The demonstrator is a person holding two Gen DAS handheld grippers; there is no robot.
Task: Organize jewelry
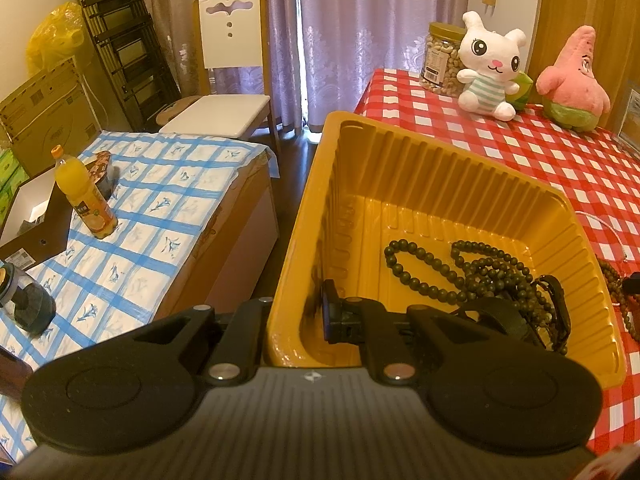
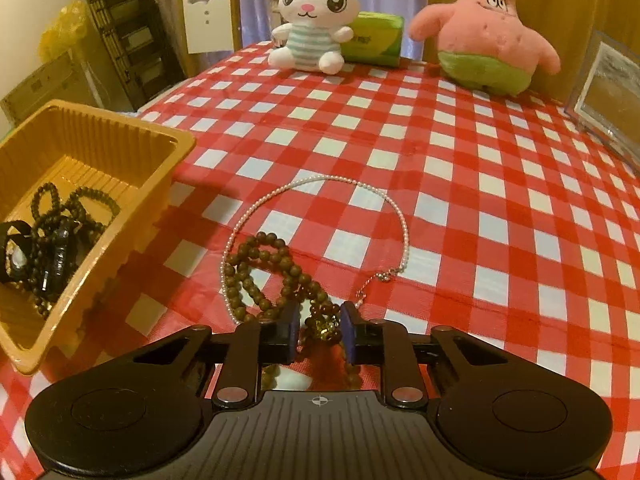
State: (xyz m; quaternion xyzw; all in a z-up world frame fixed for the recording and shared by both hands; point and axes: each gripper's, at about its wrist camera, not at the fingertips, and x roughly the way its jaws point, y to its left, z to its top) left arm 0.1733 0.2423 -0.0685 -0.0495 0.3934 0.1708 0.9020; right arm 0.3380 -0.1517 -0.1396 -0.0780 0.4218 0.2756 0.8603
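So the table point(image 2: 460, 152) has a red-and-white checkered cloth, with lavender curtains point(image 1: 360, 32) behind and a white-backed chair point(image 1: 232, 36) off to the side. A second surface with a blue plaid cover point(image 1: 160, 208) sits lower down on the left and holds an orange drink bottle point(image 1: 82, 196).

Count-wise: two plush toys at the far edge, a white bunny point(image 2: 314, 20) and a pink starfish point(image 2: 488, 28), with a green pack point(image 2: 372, 44) between them, plus one jar of nuts point(image 1: 442, 58).

One yellow ribbed plastic tray point(image 2: 132, 216) sits at the table's left edge, with dark green bead strands point(image 1: 472, 272) and a black watch-like band point(image 1: 554, 308) piled in it. Left gripper point(image 1: 296, 320) is clamped on the tray's near wall, one finger inside, one outside.

Still on the cloth, just right of the tray: one thin white pearl necklace point(image 2: 400, 216) lying in an open loop, and one brown bead strand point(image 2: 272, 268) heaped on its near side. Right gripper point(image 2: 319, 336) is part-closed around the brown beads' gold-ish end, but I can't tell if it's actually pinching.
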